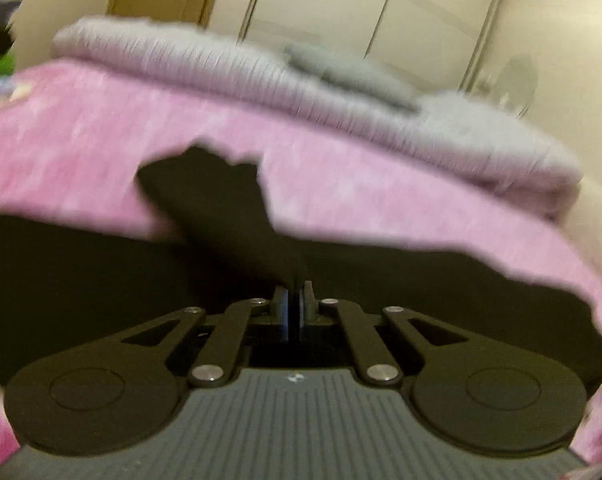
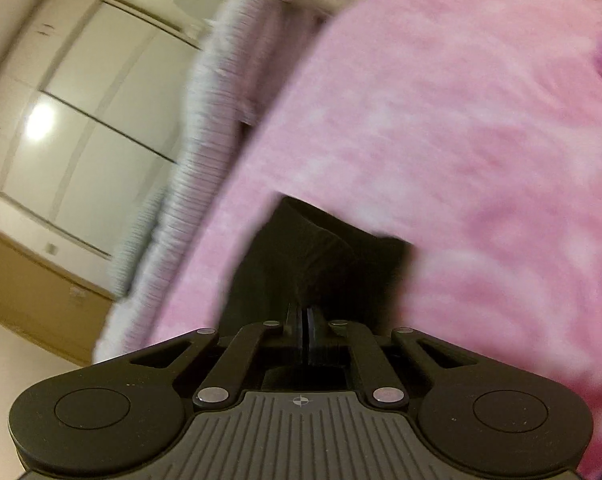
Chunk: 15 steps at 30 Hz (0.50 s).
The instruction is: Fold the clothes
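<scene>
Left gripper (image 1: 294,294) at 6 o'clock, jaws pressed together, pinching a fold of black garment (image 1: 229,216) that rises toward 11 o'clock. Right gripper (image 2: 304,316) likewise at 6 o'clock, jaws closed on the black garment (image 2: 317,256) bunched just ahead at 12 o'clock. Beyond, a fuzzy pink blanket (image 1: 101,128) beneath and around the dark cloth. Farther off, a folded grey ribbed blanket (image 1: 205,68). Farthest, pale wardrobe doors (image 2: 93,120) at 9 o'clock in the right view. Both views motion-blurred.

Motion blur softens the pink blanket (image 1: 341,168), whose edges run out of frame, and the black garment (image 2: 313,256) upon it shows no detail.
</scene>
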### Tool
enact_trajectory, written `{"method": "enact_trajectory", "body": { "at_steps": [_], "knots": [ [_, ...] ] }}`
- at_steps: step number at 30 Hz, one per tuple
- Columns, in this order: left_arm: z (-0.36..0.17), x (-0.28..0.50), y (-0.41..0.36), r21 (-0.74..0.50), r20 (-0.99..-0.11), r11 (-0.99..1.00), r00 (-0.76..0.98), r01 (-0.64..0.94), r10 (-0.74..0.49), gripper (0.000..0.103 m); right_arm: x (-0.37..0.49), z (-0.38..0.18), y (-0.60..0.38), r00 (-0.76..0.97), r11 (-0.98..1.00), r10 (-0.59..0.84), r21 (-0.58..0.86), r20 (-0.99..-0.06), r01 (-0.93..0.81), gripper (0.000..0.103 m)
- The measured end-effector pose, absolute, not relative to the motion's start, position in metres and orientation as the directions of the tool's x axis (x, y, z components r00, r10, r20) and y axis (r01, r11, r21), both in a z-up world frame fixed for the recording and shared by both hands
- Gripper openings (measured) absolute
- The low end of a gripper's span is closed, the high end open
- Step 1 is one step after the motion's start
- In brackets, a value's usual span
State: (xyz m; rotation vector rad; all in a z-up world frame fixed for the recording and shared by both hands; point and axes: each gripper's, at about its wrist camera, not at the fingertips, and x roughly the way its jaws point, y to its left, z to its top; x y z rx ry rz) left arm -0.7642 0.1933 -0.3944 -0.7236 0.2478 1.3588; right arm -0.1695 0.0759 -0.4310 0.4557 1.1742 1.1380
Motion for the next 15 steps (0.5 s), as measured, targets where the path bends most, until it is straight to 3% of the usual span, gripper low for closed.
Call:
{"method": "enact_trajectory", "body": {
  "at_steps": [8, 12, 15],
  "knots": [
    [-0.383, -0.752, 0.148, -0.218, -0.493, 0.072, 0.174, -0.973, 0.852, 0.002, -0.173, -0.402, 0.06, 0.016, 0.375, 0.896, 0.737, -0.444, -0.562, 0.004],
    [-0.407, -0.748, 0.147, -0.206, -0.565, 0.064, 0.172, -0.976, 0.807, 0.002, -0.169, -0.421, 0.055, 0.009, 0.413, 0.878, 0.748, -0.479, -0.52, 0.004],
    [-0.415, -0.754, 0.151, -0.256, -0.579, 0.042, 0.188, -0.966, 0.793, 0.003, -0.173, -0.427, 0.05, -0.052, 0.353, 0.902, 0.801, -0.429, -0.483, 0.005]
  ]
}}
